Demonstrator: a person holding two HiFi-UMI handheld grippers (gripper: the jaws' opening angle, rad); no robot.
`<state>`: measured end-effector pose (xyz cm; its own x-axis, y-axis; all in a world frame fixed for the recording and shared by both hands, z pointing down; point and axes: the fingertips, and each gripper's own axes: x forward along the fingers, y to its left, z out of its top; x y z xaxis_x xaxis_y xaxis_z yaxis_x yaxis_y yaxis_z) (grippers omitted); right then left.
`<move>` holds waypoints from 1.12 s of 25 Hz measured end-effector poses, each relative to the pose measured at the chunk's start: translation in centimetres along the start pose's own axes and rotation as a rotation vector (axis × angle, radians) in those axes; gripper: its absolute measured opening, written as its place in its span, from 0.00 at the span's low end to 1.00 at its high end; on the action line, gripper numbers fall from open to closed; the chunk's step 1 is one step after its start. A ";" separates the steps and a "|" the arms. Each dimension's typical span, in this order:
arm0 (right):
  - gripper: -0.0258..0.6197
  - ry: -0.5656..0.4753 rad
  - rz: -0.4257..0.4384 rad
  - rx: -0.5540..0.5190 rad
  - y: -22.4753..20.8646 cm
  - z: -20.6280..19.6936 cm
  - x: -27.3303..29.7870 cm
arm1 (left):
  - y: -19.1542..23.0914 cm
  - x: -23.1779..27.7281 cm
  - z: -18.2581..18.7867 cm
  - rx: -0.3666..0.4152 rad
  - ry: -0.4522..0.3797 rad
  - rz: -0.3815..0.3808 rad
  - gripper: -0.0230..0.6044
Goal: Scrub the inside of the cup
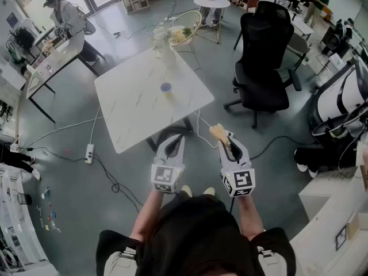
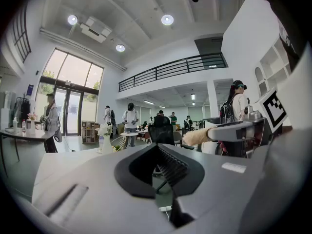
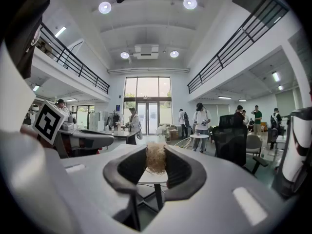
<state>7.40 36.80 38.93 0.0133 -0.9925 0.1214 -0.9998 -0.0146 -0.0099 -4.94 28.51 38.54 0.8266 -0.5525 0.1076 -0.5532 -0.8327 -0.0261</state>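
A small blue cup (image 1: 165, 87) stands near the middle of the white marble table (image 1: 132, 114), well ahead of both grippers. My left gripper (image 1: 175, 140) hangs in the air short of the table's near edge, its jaws shut with nothing between them (image 2: 157, 148). To its right, my right gripper (image 1: 226, 139) is shut on a tan fibrous scrubber (image 1: 218, 132), which pokes out past the fingertips. That scrubber (image 3: 156, 157) fills the gap between the jaws in the right gripper view. In the left gripper view, the scrubber (image 2: 197, 137) also shows at the right.
A vase of flowers (image 1: 161, 42) stands at the table's far corner. A black office chair (image 1: 264, 56) is to the right of the table. A power strip (image 1: 89, 153) and cables lie on the floor at the left. Desks and several people fill the background.
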 end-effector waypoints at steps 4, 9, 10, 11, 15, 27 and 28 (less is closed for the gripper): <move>0.20 -0.010 -0.004 0.013 -0.4 -0.1 0.1 | 0.0 0.4 -0.7 0.007 -0.002 0.001 0.05; 0.20 -0.014 -0.019 0.041 -1.2 -0.1 0.0 | -0.3 1.0 -1.0 0.008 0.002 -0.005 0.05; 0.20 -0.011 -0.023 0.041 -1.5 -0.2 -0.1 | -0.4 1.2 -1.0 0.009 0.003 -0.007 0.05; 0.20 -0.007 -0.026 0.040 -1.8 -0.3 -0.3 | -0.6 1.4 -1.0 0.007 0.004 -0.008 0.05; 0.20 0.000 -0.038 0.043 -3.2 -0.7 -1.0 | -1.5 2.3 -1.0 0.002 0.013 -0.008 0.05; 0.20 0.013 -0.012 0.052 -6.5 -2.5 -2.8 | -5.2 4.2 -1.3 0.016 0.019 0.012 0.05; 0.20 0.012 -0.008 0.056 -6.8 -2.5 -2.6 | -5.3 4.5 -1.3 0.021 0.021 0.014 0.05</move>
<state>14.10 39.78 41.18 0.0208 -0.9908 0.1336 -0.9975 -0.0296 -0.0647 1.53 30.46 40.49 0.8163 -0.5633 0.1277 -0.5622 -0.8256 -0.0481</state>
